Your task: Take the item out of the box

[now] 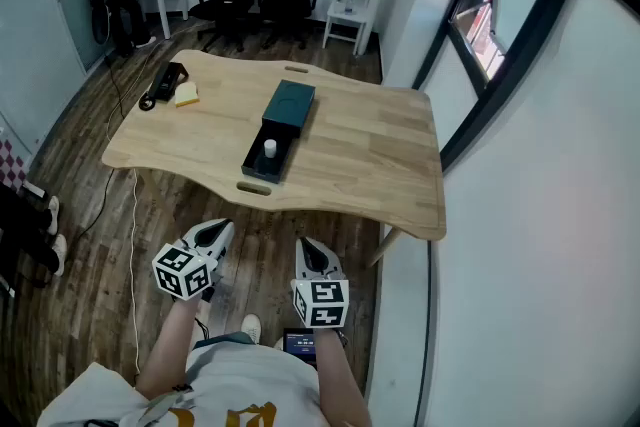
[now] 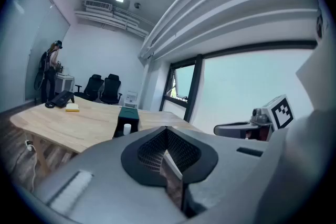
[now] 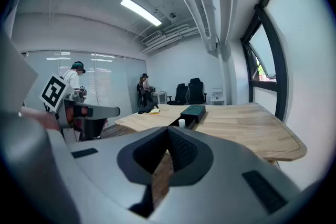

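Head view shows the little white thing (image 1: 269,149) standing up in the open end of the dark box (image 1: 290,105), the end closest to you. The box lies on the wooden table (image 1: 370,165), with its open end near the table's front edge. Your left gripper (image 1: 214,233) and right gripper (image 1: 313,253) are low by your body, well apart from the table. Both have their jaws pressed together and hold nothing.

Watch out for a few things. If you reach in with the jaws closed, you will likely bump the white thing and tip it over. It looks small and round, so a crooked pinch may make it slip out. The box walls are close around it, so a jaw could catch on a wall. A hard push might slide the box, and it could go off the edge.
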Motion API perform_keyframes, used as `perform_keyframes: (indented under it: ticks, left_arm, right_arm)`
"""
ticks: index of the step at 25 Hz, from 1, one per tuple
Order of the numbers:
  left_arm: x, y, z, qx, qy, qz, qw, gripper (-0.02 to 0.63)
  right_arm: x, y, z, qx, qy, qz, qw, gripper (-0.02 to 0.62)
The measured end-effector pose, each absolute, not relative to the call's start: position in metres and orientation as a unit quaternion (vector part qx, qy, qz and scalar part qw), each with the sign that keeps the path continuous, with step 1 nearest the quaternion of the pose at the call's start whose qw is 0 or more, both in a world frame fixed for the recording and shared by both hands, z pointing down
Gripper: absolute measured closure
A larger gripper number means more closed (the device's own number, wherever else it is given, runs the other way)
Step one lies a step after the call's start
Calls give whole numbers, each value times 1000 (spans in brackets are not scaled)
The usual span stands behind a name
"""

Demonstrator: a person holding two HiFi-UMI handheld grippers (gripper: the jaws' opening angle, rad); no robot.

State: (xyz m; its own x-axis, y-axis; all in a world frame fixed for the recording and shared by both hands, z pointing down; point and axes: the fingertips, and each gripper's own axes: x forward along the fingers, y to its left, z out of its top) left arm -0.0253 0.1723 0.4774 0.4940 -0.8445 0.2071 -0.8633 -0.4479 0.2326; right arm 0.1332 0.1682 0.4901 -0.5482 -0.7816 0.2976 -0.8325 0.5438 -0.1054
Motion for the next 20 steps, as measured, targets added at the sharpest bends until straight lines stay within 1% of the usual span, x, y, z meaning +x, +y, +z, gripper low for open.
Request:
perform_keyframes:
  ticks: [5, 11, 14, 20]
  left_arm:
    - [-21, 173, 480, 850, -494, 7, 181, 604]
    - [-23, 172, 483, 840, -513, 19, 174, 604]
    - [-26, 172, 483, 836, -519, 19, 175, 604]
    - [-37, 156, 490, 826, -533, 16, 180, 604]
  right_arm:
    - [137, 168, 490, 460, -874, 115, 109, 591]
    - [143, 167, 492, 456, -875, 124, 108, 591]
    - [140, 165, 494, 442, -880, 144, 96, 591]
    - [134, 146, 501, 435, -883, 147, 98, 591]
